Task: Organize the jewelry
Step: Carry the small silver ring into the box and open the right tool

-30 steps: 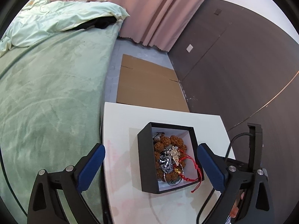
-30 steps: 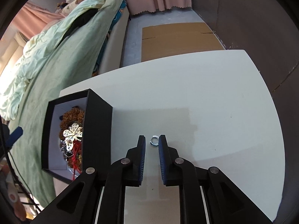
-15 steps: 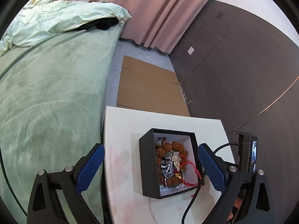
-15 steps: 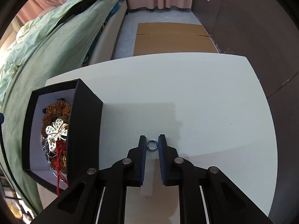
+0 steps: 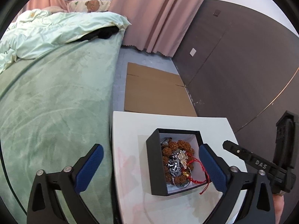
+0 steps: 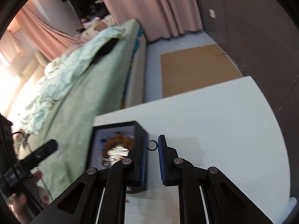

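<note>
Right wrist view: we see the right claw (image 6: pixel 152 145) now pinching the small ring (image 6: pixel 152 145), lifted off the tabletop (image 6: pixel 224 121) beside the black box (image 6: pixel 142 130); left claw (image 5: pixel 149 160) wide open, empty.

The right gripper (image 6: pixel 152 145) is nearly closed, pinching a small ring (image 6: pixel 152 145) between its blue pads; the left gripper (image 5: pixel 149 163) is spread wide (holding nothing).
</note>
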A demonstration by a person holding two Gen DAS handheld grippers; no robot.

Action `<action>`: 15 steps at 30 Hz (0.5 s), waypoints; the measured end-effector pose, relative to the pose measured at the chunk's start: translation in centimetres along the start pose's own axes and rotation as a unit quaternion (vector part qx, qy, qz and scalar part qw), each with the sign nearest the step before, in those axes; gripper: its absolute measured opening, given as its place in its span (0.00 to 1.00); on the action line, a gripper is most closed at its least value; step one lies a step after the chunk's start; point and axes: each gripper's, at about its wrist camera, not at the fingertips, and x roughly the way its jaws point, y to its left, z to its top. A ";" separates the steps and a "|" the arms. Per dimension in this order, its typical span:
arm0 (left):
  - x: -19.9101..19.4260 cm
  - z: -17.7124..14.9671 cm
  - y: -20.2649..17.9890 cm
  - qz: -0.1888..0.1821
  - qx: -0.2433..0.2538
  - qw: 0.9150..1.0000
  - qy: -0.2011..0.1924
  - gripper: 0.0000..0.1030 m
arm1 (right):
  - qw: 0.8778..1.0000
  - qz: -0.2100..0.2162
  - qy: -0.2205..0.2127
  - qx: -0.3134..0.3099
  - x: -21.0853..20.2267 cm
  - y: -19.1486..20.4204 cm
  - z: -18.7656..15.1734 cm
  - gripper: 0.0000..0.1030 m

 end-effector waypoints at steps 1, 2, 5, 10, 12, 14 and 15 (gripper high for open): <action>-0.1 0.0 0.1 0.001 -0.001 1.000 -0.001 1.00 | 1.000 0.012 -0.002 -0.001 0.0 0.4 -0.1 0.14; -0.2 0.0 0.2 0.003 -0.001 1.000 -0.002 1.00 | 1.000 0.025 -0.003 -0.002 0.0 1.0 -0.3 0.14; -0.5 0.1 0.7 0.008 -0.004 1.000 -0.007 1.00 | 0.999 0.047 -0.007 -0.010 0.4 2.2 -0.4 0.14; -1.5 0.3 2.2 0.014 -0.020 1.000 -0.019 1.00 | 0.996 0.081 -0.004 -0.027 1.0 4.6 -0.8 0.14; -1.9 0.3 2.5 0.016 -0.022 0.999 -0.024 1.00 | 0.995 0.092 0.003 -0.035 1.5 5.4 -0.9 0.22; -2.3 0.3 2.6 0.017 -0.024 0.999 -0.028 1.00 | 0.995 0.092 0.010 -0.033 1.7 5.5 -1.1 0.46; -2.4 0.2 2.7 0.016 -0.024 0.999 -0.030 1.00 | 0.996 0.088 0.003 -0.030 1.4 5.3 -1.2 0.51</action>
